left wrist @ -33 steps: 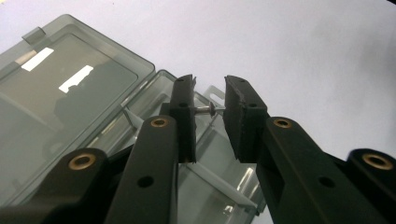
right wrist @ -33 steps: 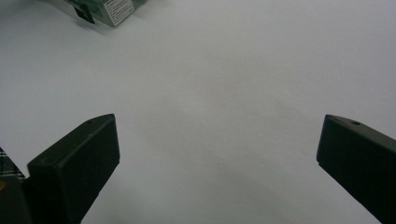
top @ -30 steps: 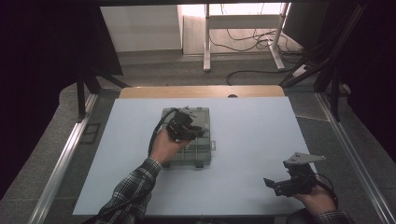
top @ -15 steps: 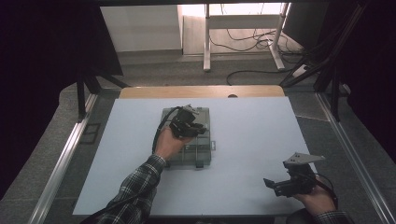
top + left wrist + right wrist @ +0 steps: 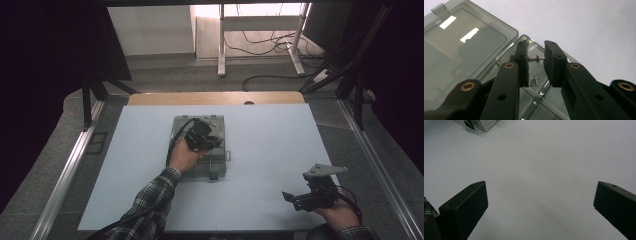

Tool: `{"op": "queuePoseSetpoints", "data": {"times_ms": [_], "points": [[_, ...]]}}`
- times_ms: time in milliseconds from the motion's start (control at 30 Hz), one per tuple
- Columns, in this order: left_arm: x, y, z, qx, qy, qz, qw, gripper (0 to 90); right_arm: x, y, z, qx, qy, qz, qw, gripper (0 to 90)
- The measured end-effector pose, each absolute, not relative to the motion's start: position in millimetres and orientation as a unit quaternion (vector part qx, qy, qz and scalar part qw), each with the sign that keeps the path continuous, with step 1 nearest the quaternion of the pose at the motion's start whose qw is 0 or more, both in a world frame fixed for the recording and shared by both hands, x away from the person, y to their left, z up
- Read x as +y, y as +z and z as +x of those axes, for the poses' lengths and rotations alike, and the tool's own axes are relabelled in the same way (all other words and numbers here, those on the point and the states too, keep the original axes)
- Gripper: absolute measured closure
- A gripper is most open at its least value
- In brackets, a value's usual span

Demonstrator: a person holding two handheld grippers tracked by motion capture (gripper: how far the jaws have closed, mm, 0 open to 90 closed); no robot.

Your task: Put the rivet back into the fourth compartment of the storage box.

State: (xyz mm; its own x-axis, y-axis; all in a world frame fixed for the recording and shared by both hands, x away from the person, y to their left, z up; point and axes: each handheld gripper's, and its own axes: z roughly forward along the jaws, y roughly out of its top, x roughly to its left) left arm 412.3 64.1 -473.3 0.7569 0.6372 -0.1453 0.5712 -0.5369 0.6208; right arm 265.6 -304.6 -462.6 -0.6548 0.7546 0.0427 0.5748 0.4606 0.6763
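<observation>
The small metal screw (image 5: pixel 536 58) sits crosswise between the pads of the left gripper (image 5: pixel 536 62), pinched at both ends with its washer-like head near the middle of the narrow gap, and it hangs just above an open cell of the clear smoky plastic compartment box (image 5: pixel 216 167). No brand or readable writing shows on the box or the grippers; at the top edge of the right gripper view a corner of a printed label (image 5: pixel 487 124) on some object appears, its text too small to read. In the high view the left hand (image 5: pixel 182 156) reaches forward from a plaid sleeve (image 5: pixel 150 200) and holds its gripper (image 5: pixel 202 137) over the middle of the box, jaws pointing down and away from the person. The box lies near the centre of the white table top (image 5: pixel 270 145), its hinged lid (image 5: pixel 461 50) folded open and flat on the far side. Two or three more loose screws (image 5: pixel 534 80) lie in the compartment below the held one. The right gripper (image 5: pixel 312 195) rests low at the near right corner of the table, well apart from the box, in the right hand (image 5: pixel 342 215); its jaws stand wide apart with only bare table between them. Cables (image 5: pixel 260 47) trail across the floor beyond the table's far edge.
</observation>
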Motion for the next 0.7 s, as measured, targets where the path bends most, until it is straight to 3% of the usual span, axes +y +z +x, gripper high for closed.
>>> {"op": "queuePoseSetpoints", "data": {"times_ms": [700], "points": [[59, -491, 416, 0.352, 0.03, 0.88, 0.316, 72.8, -304, -463, 266, 0.846, 0.335, 0.393, 0.132, 0.0]]}}
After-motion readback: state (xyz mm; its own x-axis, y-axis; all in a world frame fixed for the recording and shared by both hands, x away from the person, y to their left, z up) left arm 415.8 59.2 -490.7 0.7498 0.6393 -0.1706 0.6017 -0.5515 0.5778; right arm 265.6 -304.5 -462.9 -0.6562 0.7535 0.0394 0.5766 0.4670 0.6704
